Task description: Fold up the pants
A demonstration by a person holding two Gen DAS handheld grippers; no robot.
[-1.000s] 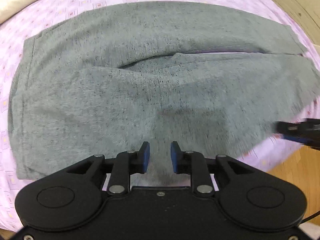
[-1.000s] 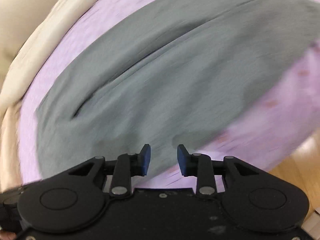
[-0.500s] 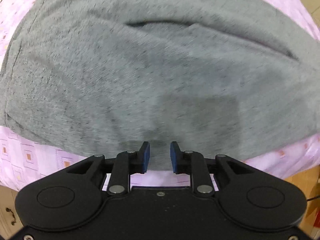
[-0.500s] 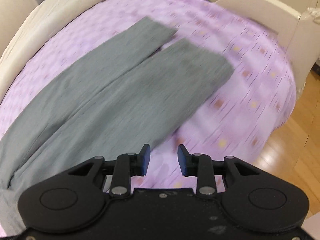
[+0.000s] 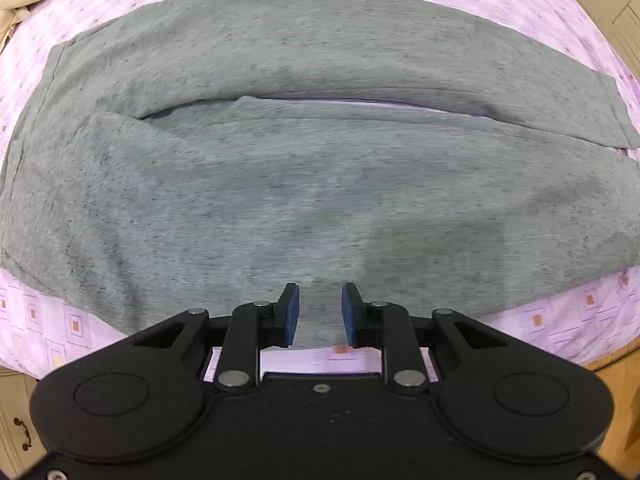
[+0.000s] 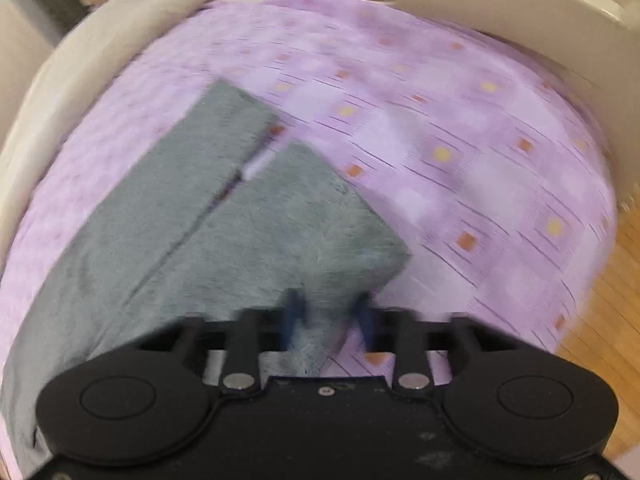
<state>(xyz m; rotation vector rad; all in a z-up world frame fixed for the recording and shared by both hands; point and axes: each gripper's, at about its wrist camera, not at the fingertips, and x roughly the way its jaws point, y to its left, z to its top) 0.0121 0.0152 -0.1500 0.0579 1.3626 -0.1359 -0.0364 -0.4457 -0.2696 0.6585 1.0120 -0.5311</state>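
Grey pants (image 5: 320, 160) lie flat across the purple bed sheet (image 5: 560, 320), waistband at the left, the two legs running right. My left gripper (image 5: 320, 312) hangs over the near leg's front edge, fingers apart, with nothing pinched between them. In the right wrist view the same pants (image 6: 240, 240) end in two cuffs. My right gripper (image 6: 328, 316) is at the near cuff's front corner. It is blurred and its jaws are closing, with a tongue of grey fabric between them. The pads still stand apart.
A cream duvet (image 6: 100, 40) edges the bed's far side, and a pale footboard (image 6: 500, 0) stands beyond the cuffs. Wooden floor (image 6: 600, 300) lies past the bed's near edge. A drawer front (image 5: 16, 432) shows at the lower left.
My right gripper has swept along the legs from mid-pants to the near cuff. The left gripper slid along the near edge, and its view now takes in the waistband and both legs.
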